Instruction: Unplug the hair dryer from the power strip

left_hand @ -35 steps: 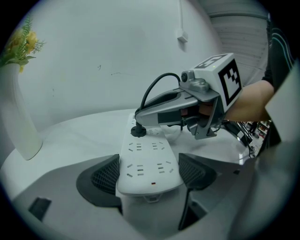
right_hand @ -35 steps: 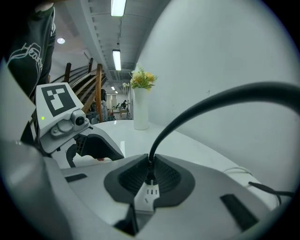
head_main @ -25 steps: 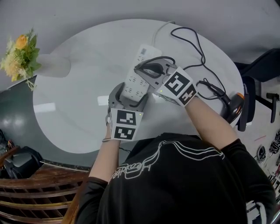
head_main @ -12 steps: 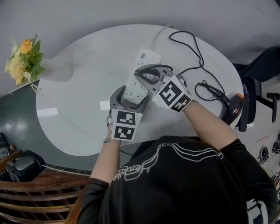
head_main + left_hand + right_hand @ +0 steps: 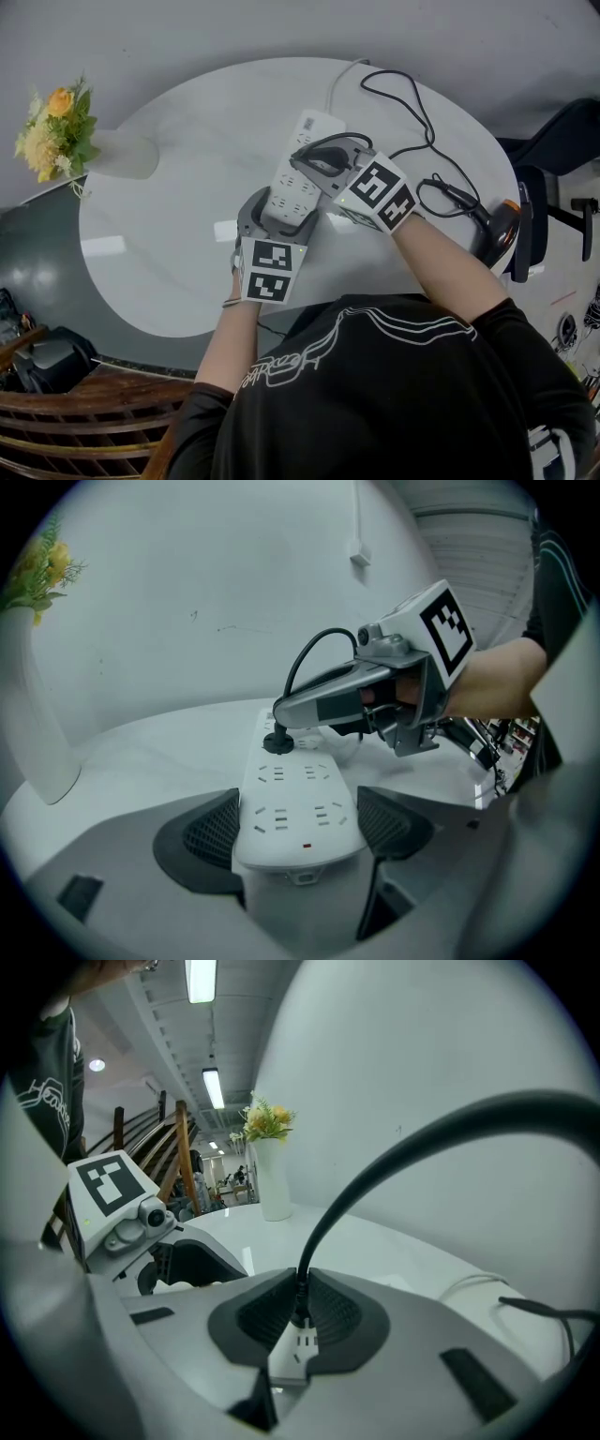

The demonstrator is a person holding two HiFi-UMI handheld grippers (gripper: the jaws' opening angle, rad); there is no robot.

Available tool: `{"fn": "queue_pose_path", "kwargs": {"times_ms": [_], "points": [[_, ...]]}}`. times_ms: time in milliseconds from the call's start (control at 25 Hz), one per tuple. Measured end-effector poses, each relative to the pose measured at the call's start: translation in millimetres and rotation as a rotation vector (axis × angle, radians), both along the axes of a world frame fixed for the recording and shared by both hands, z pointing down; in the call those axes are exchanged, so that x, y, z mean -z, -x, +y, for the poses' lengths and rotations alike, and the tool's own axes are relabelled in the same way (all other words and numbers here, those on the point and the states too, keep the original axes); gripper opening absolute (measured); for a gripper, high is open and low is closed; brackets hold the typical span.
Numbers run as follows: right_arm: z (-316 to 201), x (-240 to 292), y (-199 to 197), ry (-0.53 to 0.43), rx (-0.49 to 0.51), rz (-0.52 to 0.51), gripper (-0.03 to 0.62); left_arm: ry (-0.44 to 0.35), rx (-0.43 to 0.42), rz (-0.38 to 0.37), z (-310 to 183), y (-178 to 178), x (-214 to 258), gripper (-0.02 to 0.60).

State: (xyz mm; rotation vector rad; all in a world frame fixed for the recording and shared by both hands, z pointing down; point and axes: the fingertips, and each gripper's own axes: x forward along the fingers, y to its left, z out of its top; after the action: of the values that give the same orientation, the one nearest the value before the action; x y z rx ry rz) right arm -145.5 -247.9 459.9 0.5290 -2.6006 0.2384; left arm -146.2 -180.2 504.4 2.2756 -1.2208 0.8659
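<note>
A white power strip [image 5: 298, 161] lies on the round white table [image 5: 169, 197]. My left gripper [image 5: 278, 208] is shut on its near end, both pads pressed to the strip's [image 5: 295, 799] sides. A black plug [image 5: 278, 742] sits in a socket at the strip's far part. My right gripper [image 5: 307, 161] reaches in from the right and is shut on that plug, where the black cord [image 5: 302, 1309] leaves it. The cord [image 5: 417, 103] loops across the table to the hair dryer [image 5: 495, 232], black with orange, at the right edge.
A white vase with yellow flowers [image 5: 56, 127] stands at the table's left edge. The strip's white cable [image 5: 339, 77] runs off the far side. A dark chair [image 5: 562, 141] stands to the right, and a wooden railing [image 5: 84, 412] is at lower left.
My right gripper has shifted a little over the strip while staying shut on the plug. The left gripper still holds the strip's near end.
</note>
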Motion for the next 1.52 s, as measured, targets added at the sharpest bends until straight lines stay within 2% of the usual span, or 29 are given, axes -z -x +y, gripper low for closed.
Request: {"fn": "queue_pose_path", "kwargs": {"times_ms": [200,320,520,640,880,1080,1520], "points": [[6,0,4,-0.118,0.053,0.102,0.025,0.027,-0.016,-0.012,-1,1,-2,0.387],[7,0,4,-0.132,0.054,0.113,0.025,0.032,-0.019,-0.009,0,0,-2,0.387],[2,-3,-1,0.005,-0.015,0.001,0.025,0.023,-0.016,-0.007,0,0,-2,0.387],[-1,-4,-4,0.051,-0.041,-0.036,0.025,0.024,-0.016,-0.007,1,0,-2,0.387],[5,1,1,-0.061,0.009,0.059,0.025,0.026,-0.013,-0.009,-1,0,-1,0.388],[7,0,1,-0.106,0.019,0.101,0.025,0.029,-0.013,-0.006,-1,-1,-1,0.39],[-2,-4,-6,0.095,-0.058,-0.049,0.025,0.019,-0.007,-0.003,-1,0,-1,0.39]]}}
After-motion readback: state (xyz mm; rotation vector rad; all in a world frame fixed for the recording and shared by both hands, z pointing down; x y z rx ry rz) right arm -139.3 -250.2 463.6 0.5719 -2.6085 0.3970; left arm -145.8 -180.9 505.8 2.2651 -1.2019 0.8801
